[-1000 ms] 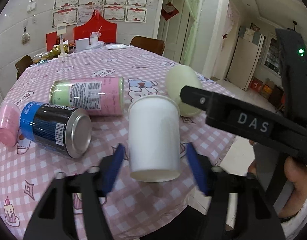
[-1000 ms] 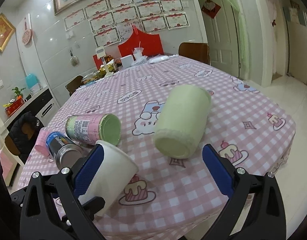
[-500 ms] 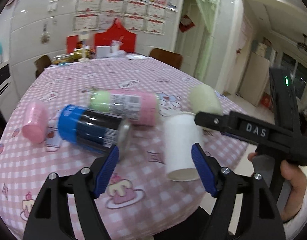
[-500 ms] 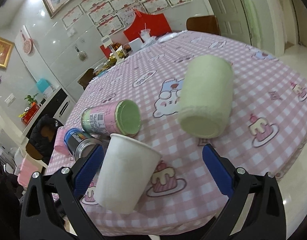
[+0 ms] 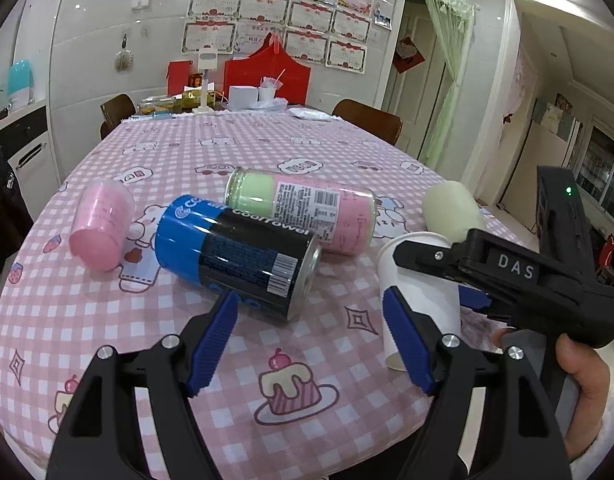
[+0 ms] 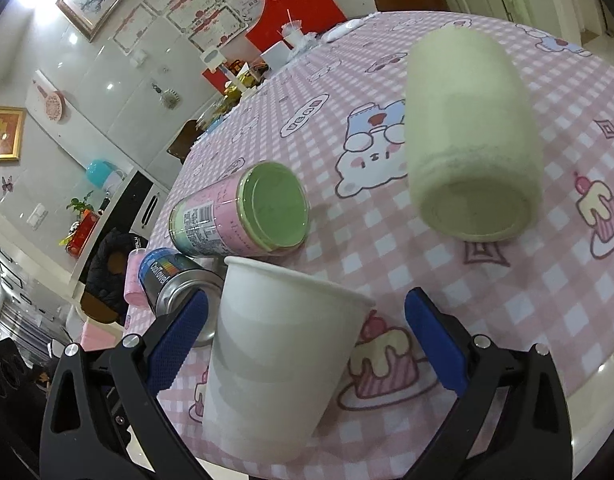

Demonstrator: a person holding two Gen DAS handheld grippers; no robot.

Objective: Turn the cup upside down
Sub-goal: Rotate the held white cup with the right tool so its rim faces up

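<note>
A white paper cup stands upright on the pink checked tablecloth, near its front edge. It stands between the blue pads of my right gripper, which is open; the pads look clear of its sides. In the left wrist view the cup sits at the right, partly hidden by the right gripper's black body. My left gripper is open and empty, over the cloth to the left of the cup.
A blue and black can, a pink and green can, a pink cup and a pale green cup lie on their sides on the table. Boxes and clutter stand at the far end.
My left gripper has drawn back left, off the cup. My right gripper has moved in around the cup.
</note>
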